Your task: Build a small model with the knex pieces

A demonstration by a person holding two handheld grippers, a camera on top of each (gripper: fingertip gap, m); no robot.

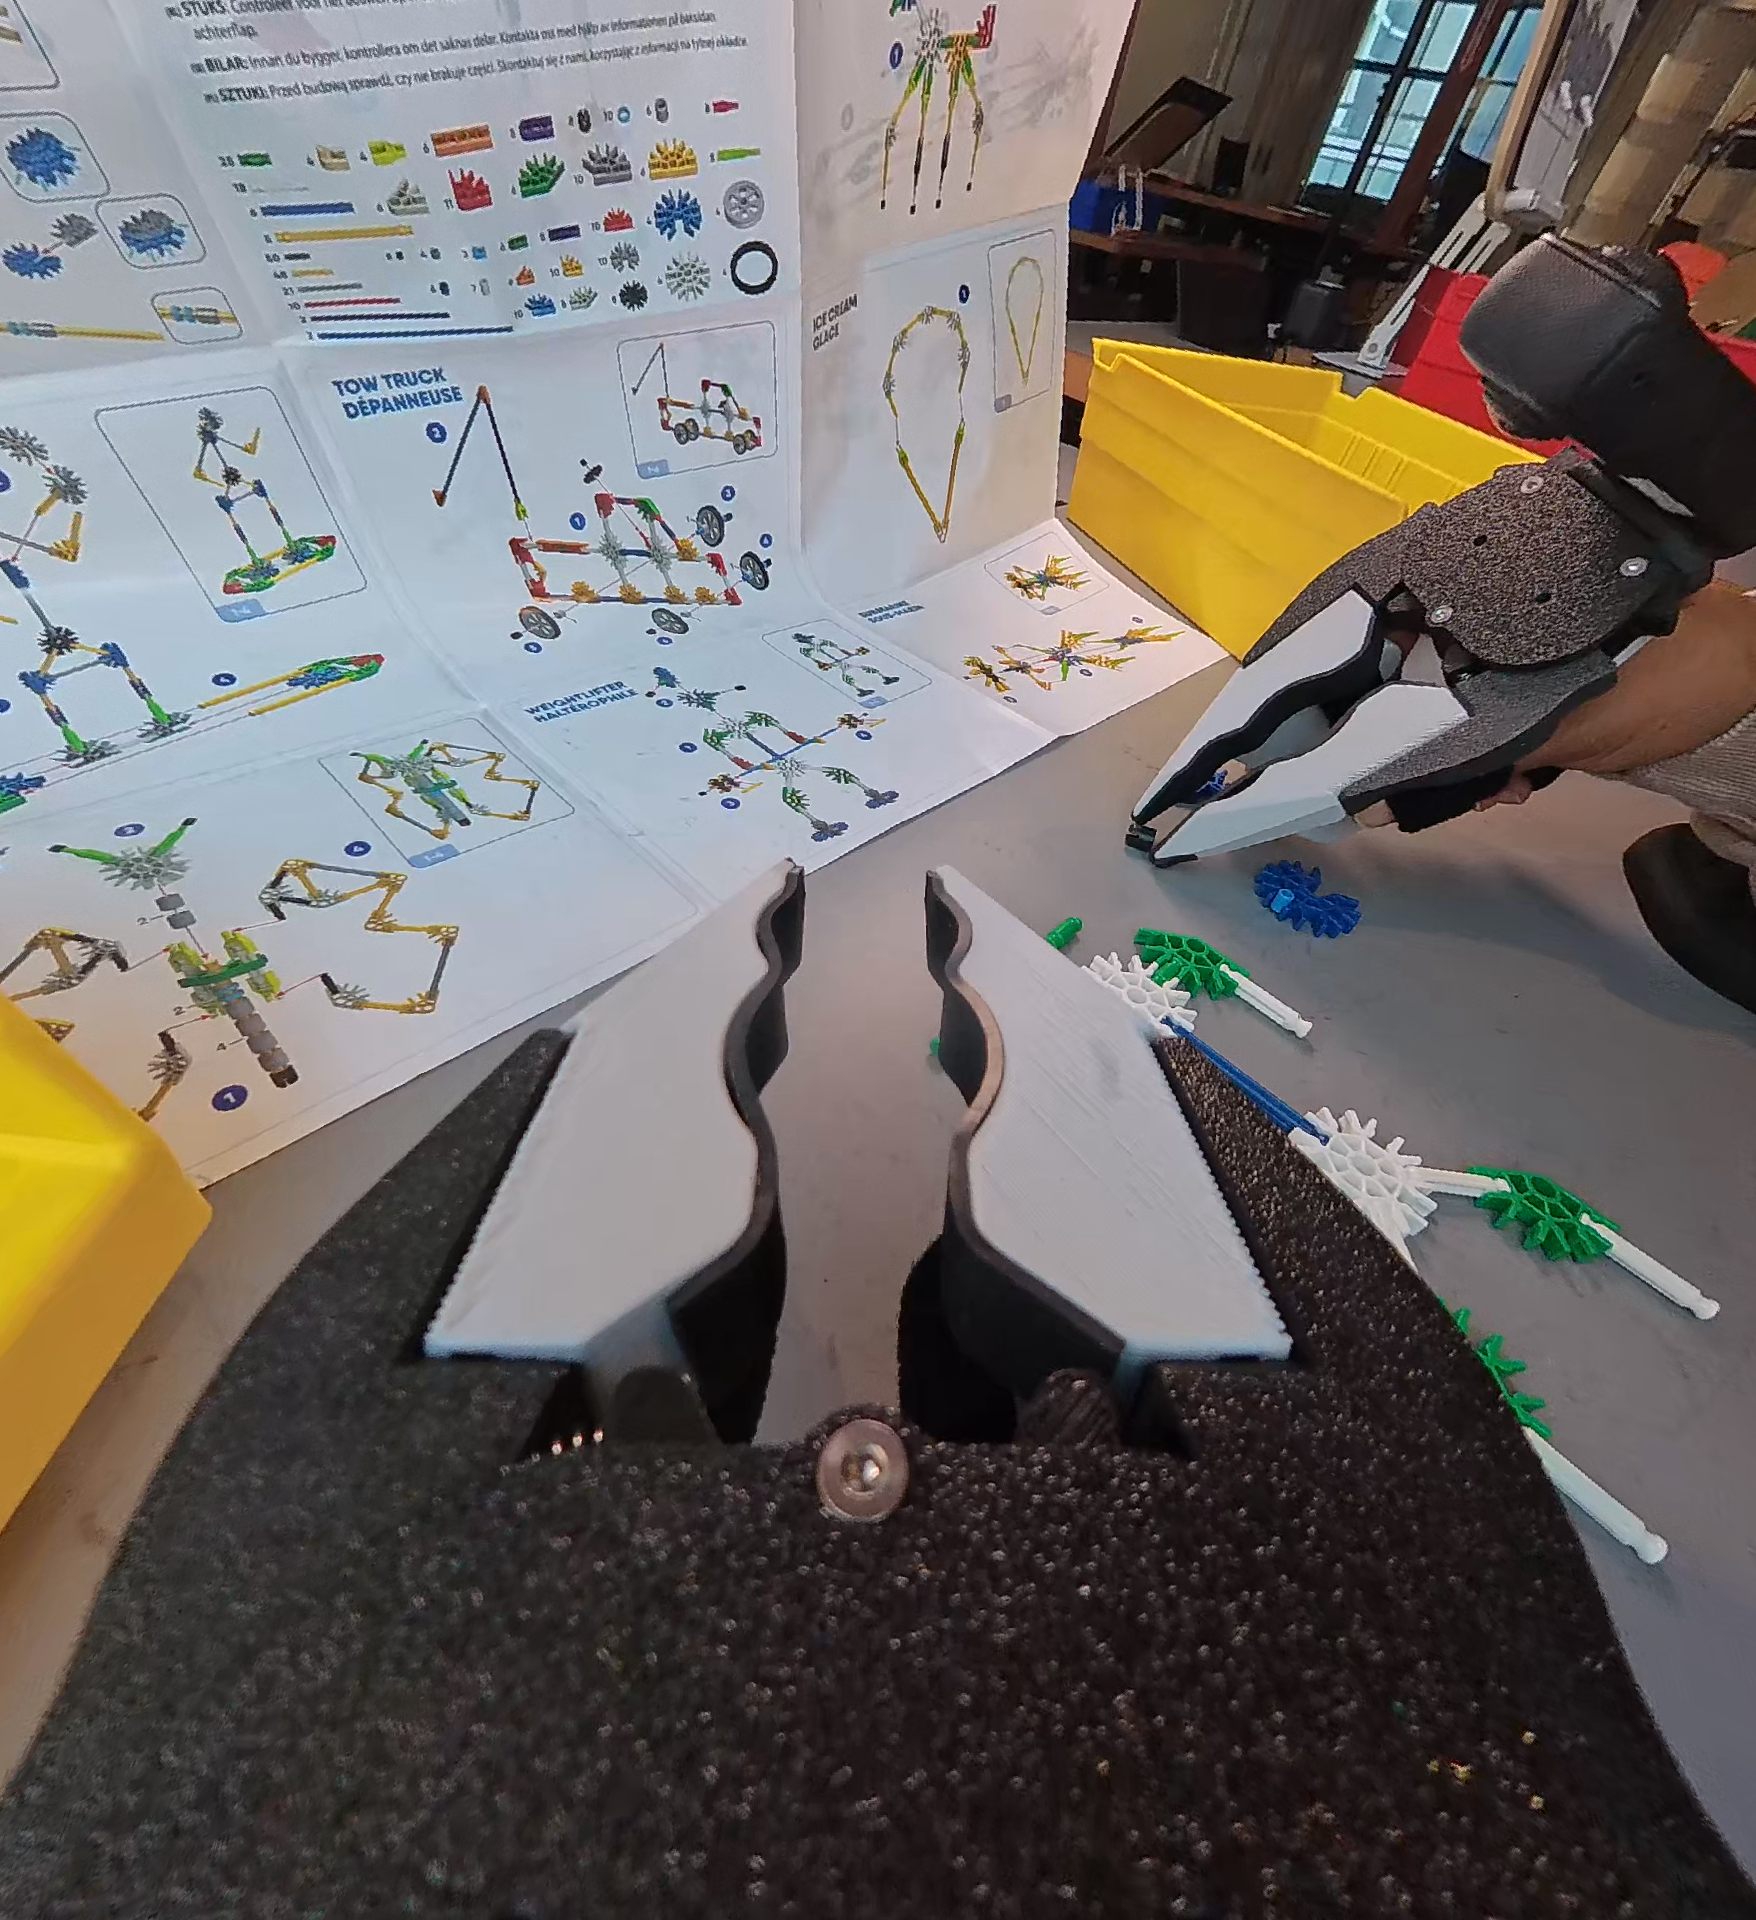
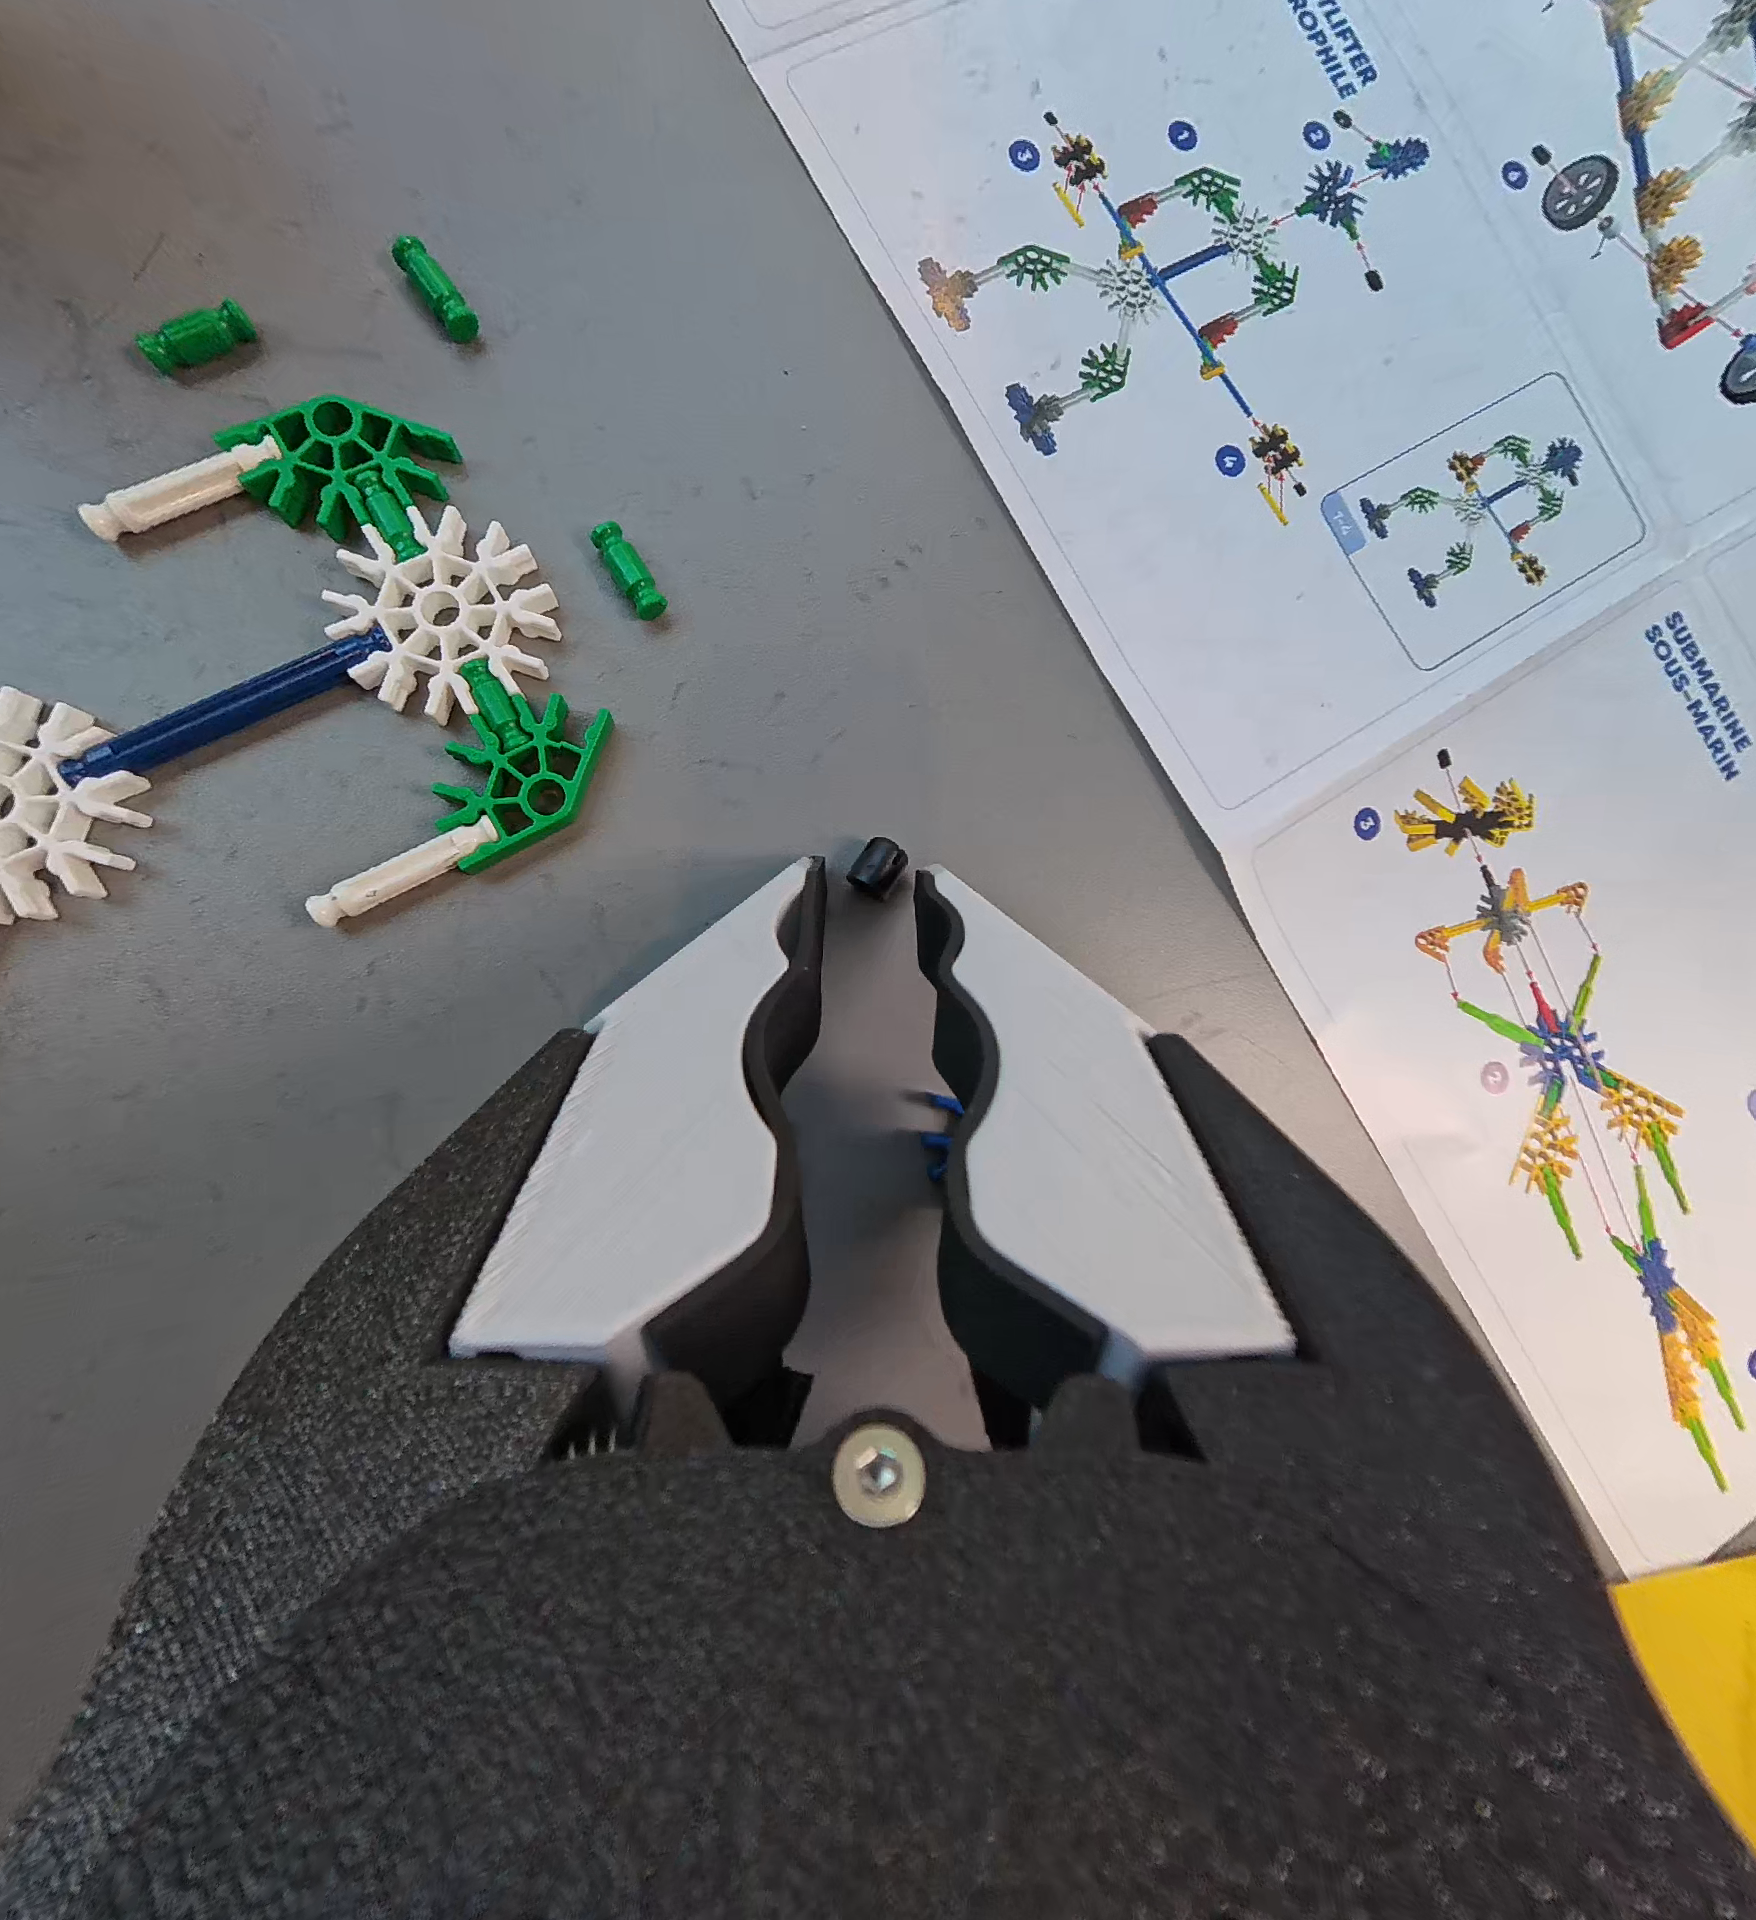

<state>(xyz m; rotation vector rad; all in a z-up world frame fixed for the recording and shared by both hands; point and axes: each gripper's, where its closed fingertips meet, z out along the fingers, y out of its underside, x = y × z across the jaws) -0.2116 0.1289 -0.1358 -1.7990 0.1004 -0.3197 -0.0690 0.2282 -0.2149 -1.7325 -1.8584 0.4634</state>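
Right gripper [image 2: 866, 878], the black-and-white two-finger tool on the far right, is tipped nose-down to the grey tabletop [image 2: 230, 1195], its fingertips parted only narrowly around a small black plastic cap [image 2: 874, 864] that sits just at their tips; whether they touch it I cannot tell. A blue spiked connector [image 2: 941, 1132] shows between the fingers farther back, seemingly caught in the right finger's wavy pad. Left gripper [image 1: 863, 883] hovers nearer, its fingers moderately apart and holding nothing, aimed at the big folded paper instruction sheet [image 1: 438, 623] propped upright, presumably so it can be read. To the right lies a half-built figure of white snowflake connectors [image 2: 443, 613], a dark blue rod [image 2: 219, 712] and green fan connectors [image 2: 334, 452], flat and within reach. Loose short green rods [image 2: 434, 288] lie beside it. Yellow plastic bins [image 1: 1248, 468] stand at either side.
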